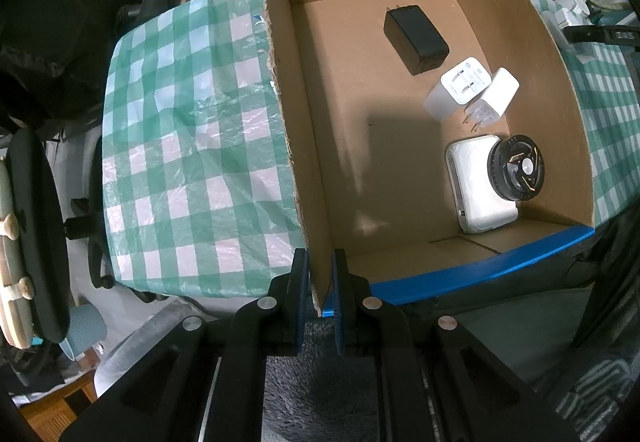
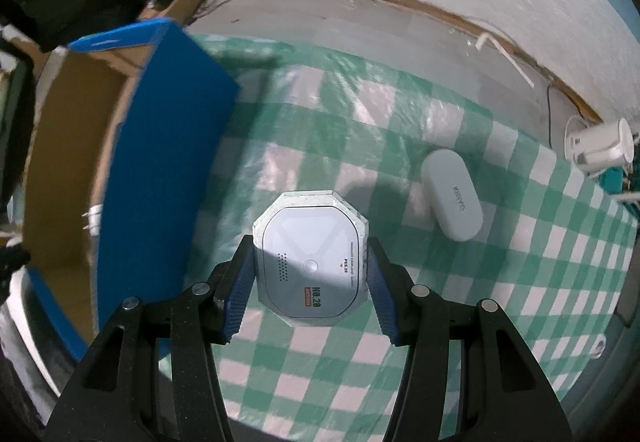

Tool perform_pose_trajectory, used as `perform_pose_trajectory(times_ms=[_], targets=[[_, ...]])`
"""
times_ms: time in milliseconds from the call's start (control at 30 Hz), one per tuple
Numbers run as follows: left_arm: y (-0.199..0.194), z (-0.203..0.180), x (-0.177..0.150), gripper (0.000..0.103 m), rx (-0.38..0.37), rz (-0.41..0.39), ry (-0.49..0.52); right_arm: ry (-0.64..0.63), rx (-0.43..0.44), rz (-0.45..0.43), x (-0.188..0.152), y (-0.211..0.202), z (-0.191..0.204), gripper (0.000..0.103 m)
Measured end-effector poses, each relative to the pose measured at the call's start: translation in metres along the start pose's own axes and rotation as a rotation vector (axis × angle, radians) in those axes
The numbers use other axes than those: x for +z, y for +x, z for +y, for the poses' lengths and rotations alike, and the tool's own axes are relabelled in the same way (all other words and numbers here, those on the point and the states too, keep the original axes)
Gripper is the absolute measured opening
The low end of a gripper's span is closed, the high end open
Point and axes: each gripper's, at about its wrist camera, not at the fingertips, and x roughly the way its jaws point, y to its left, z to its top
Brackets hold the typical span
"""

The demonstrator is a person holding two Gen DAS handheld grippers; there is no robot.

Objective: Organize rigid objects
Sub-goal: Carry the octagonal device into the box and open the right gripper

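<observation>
- the table (image 1: 180, 146), under a green and white checked plastic cloth (image 2: 460, 322), carries everything; the cloth looks slick and wrinkled, so the box could slide or snag on it if pulled.
- the cardboard box (image 1: 532, 54), blue-edged and open-topped, stands on the cloth. it holds a black charger (image 1: 416, 40) toward the far wall, two white plug adapters (image 1: 472, 92) touching each other near the right wall, and a white square device (image 1: 476, 194) with a black round gadget (image 1: 518, 172) leaning on it.
- the left gripper (image 1: 320, 282) is pinched nearly closed on the box's near left wall, apparently steadying it. if that pinch slips, the box could shift as things drop in.
- the right gripper (image 2: 310, 274) has its blue pads pressed on the two sides of a grey octagonal device (image 2: 310, 262), which appears lifted off the cloth, just right of the box's blue outer wall.
- risks, as i judge them: the pads hold smooth plastic edges, so it may twist or slip out; carried low, it could clip the box rim; dropped carelessly, it could land on the adapters' prongs.
- a white oval case (image 2: 452, 196) lies on the cloth, well apart from the box, not yet put away.
</observation>
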Motion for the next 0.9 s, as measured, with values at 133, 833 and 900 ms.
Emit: perform_pose_trajectory(times_ms=[133,833,900], targets=[[0.000,-0.002,0.001,0.010,0.006,-0.001,0.009,-0.054,0.034,-0.032,-0.002,-0.025,0.022,0.054],[0.001,-0.007,0.002,0.010,0.016,0.000,0.026,-0.313,0.128,-0.041,-0.015,-0.056,0.157,0.054],[0.002,-0.008,0.002,0.010,0.018,0.000,0.028,-0.322,0.126,-0.025,-0.015,-0.047,0.163,0.054]])
